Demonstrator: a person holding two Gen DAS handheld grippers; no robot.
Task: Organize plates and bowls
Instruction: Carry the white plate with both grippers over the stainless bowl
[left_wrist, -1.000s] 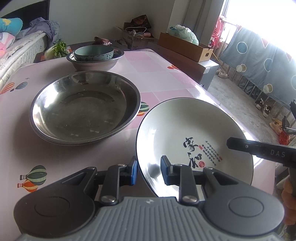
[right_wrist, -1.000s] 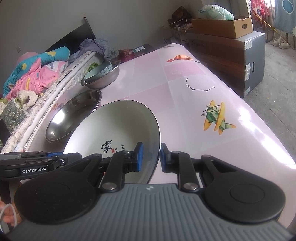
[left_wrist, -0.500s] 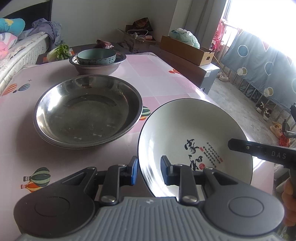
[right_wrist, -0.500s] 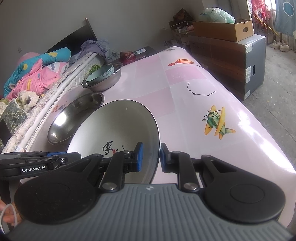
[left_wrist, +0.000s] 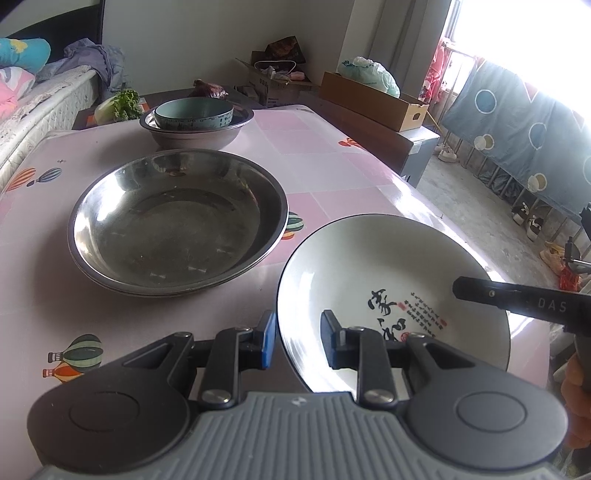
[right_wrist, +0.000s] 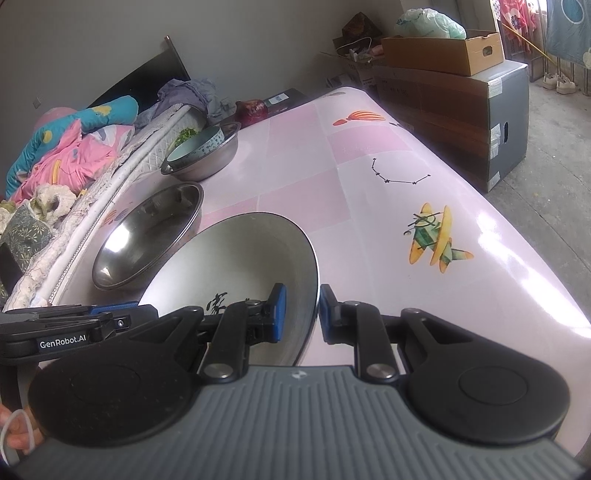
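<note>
Holding white plate (left_wrist: 391, 280) off pink table (left_wrist: 325, 162) by opposite rims, left gripper (left_wrist: 297, 341) and right gripper (right_wrist: 299, 314) both clamped on it; 1 teal bowl (left_wrist: 194, 112) already nested in far steel bowl (left_wrist: 195, 136), plate and steel basin (left_wrist: 177, 221) probably still unsorted.

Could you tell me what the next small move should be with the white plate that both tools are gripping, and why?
Probably carry the white plate leftward and lower it into the large steel basin. The left tool and right tool each clamp its rim, it is lifted off the table, and the basin beside it is empty.
</note>
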